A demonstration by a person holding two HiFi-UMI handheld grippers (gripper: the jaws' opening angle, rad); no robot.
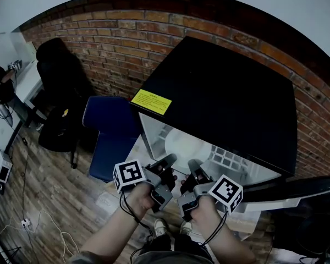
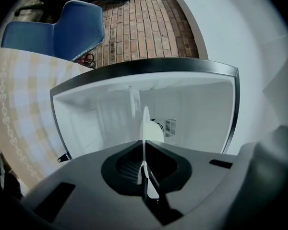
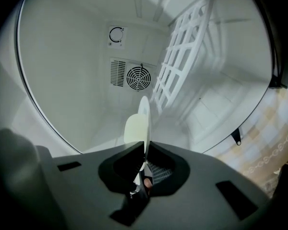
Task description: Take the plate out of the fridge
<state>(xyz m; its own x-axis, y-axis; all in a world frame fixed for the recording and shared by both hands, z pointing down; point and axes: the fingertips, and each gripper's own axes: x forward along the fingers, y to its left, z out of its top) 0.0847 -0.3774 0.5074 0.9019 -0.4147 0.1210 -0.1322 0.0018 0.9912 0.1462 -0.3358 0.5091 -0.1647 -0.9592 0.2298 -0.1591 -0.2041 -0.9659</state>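
At the mouth of the open fridge, the left gripper and the right gripper are each clamped tight on the near rim of the white plate, which sits just inside the white compartment. Each pinches only the thin edge, seen edge-on between its jaws. I'd worry the plate slips or tips if one hand pulls ahead of the other or twists. Further in, the wire rack stands near the plate, and a swing to that side could clip it. What the plate rests on is hidden behind the grippers, and its far rim is hard to pick out against the white back wall.
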